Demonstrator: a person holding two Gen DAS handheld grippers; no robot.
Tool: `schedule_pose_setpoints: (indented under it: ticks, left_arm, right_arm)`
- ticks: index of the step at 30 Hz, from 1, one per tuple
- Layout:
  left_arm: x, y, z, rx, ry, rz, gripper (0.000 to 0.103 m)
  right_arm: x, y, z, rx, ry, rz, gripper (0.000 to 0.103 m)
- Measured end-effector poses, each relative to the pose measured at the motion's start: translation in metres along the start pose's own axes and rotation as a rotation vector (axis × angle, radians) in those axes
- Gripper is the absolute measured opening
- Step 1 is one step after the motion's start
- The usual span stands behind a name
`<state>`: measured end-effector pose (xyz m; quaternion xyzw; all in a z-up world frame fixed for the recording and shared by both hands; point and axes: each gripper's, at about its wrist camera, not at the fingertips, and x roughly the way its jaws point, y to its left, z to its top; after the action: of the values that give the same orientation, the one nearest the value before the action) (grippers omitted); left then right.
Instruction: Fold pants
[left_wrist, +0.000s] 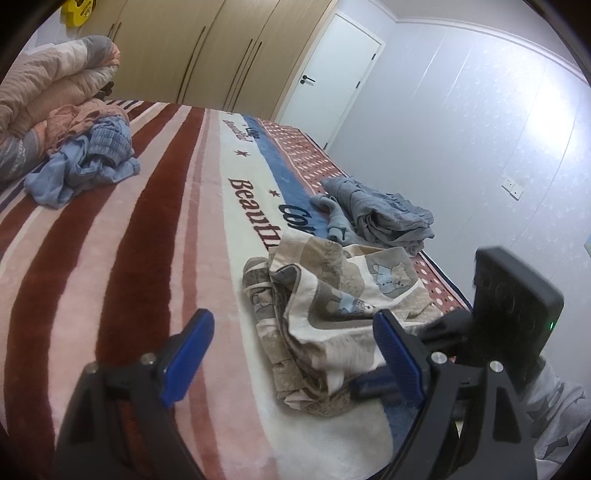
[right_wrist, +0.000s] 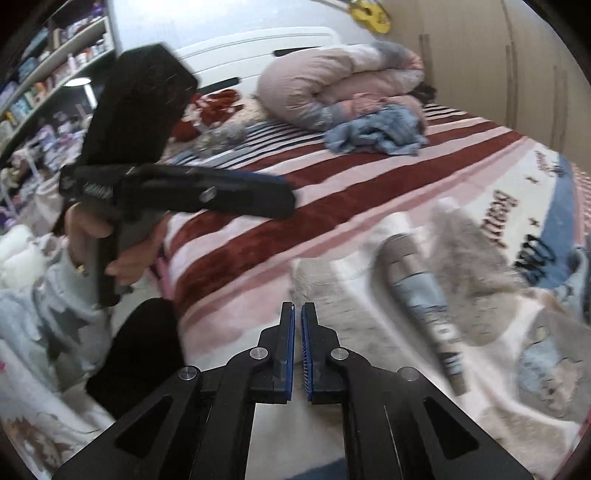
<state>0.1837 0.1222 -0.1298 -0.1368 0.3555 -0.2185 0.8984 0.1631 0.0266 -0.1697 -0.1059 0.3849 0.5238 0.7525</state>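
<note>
I saw the striped blanket (left_wrist: 110, 258) covering the bed, and on its white band lay the crumpled bear-print pants (left_wrist: 332, 306), with a grey garment (left_wrist: 380, 214) beyond them and a blue one (left_wrist: 85, 162) by the rolled quilt (left_wrist: 51, 85). My left gripper (left_wrist: 291, 358) hung over the pants, fingers wide apart and empty. My right gripper (right_wrist: 297, 350) had its blue pads nearly touching, and I could not tell whether any cloth sat between them.

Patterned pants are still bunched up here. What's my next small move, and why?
Probably bring the open left tool down onto the near edge of the crumpled patterned pants and pinch it. The right tool looks shut and empty, so nothing holds the cloth yet.
</note>
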Motion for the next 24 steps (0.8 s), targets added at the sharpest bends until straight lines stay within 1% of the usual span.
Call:
schedule_pose_setpoints:
  ticks: [1, 3, 6, 7, 8, 10, 12, 14, 16, 17, 18, 19, 20, 22, 24]
  left_arm:
    - [0.0, 0.0, 0.0, 0.001, 0.0, 0.0, 0.085]
    - [-0.001, -0.001, 0.0, 0.003, 0.001, 0.004, 0.085]
    - [-0.004, 0.0, 0.0, 0.007, -0.002, 0.014, 0.085]
    - [-0.004, 0.001, 0.0, 0.006, -0.003, 0.014, 0.085]
    - [-0.005, 0.002, 0.001, 0.005, -0.004, 0.015, 0.085]
    - [-0.005, 0.003, 0.002, 0.0, -0.008, 0.016, 0.085]
    - [-0.004, 0.004, 0.003, -0.01, -0.01, 0.009, 0.085]
    - [-0.003, 0.004, 0.003, -0.011, -0.009, 0.004, 0.085]
    - [-0.002, 0.002, 0.003, -0.006, -0.007, 0.004, 0.085]
    - [-0.002, 0.002, 0.002, -0.004, -0.006, 0.005, 0.085]
    - [-0.002, 0.002, 0.002, -0.003, -0.004, 0.007, 0.085]
    - [-0.002, 0.002, 0.002, -0.003, -0.002, 0.009, 0.085]
    - [-0.002, 0.003, 0.002, -0.003, 0.001, 0.012, 0.085]
    - [-0.003, 0.004, 0.002, -0.003, 0.002, 0.016, 0.085]
    - [-0.003, 0.005, 0.001, -0.003, 0.004, 0.011, 0.085]
  right_arm:
    - [0.005, 0.003, -0.003, -0.007, 0.013, 0.001, 0.0]
    - [0.012, 0.009, -0.007, -0.027, 0.032, -0.034, 0.0]
    - [-0.003, 0.003, -0.005, 0.004, -0.018, -0.068, 0.003]
    - [-0.009, 0.002, -0.003, -0.004, -0.036, -0.085, 0.014]
    - [-0.017, 0.003, -0.002, -0.019, -0.057, -0.122, 0.029]
    - [-0.027, 0.002, 0.001, -0.051, -0.069, -0.208, 0.043]
    - [-0.025, -0.001, 0.003, -0.072, -0.047, -0.25, 0.044]
    - [-0.015, -0.007, 0.004, -0.063, -0.014, -0.253, 0.046]
    - [-0.003, -0.011, 0.004, -0.062, 0.002, -0.262, 0.045]
    - [0.002, -0.013, 0.003, -0.067, 0.008, -0.273, 0.043]
    - [0.01, -0.016, 0.001, -0.067, 0.019, -0.292, 0.035]
    - [0.014, -0.018, -0.001, -0.052, 0.033, -0.287, 0.009]
    - [0.018, -0.022, -0.002, -0.02, 0.044, -0.26, 0.004]
    - [0.018, -0.024, -0.004, 0.017, 0.034, -0.197, 0.001]
    - [0.015, -0.021, -0.009, 0.04, 0.026, -0.115, 0.0]
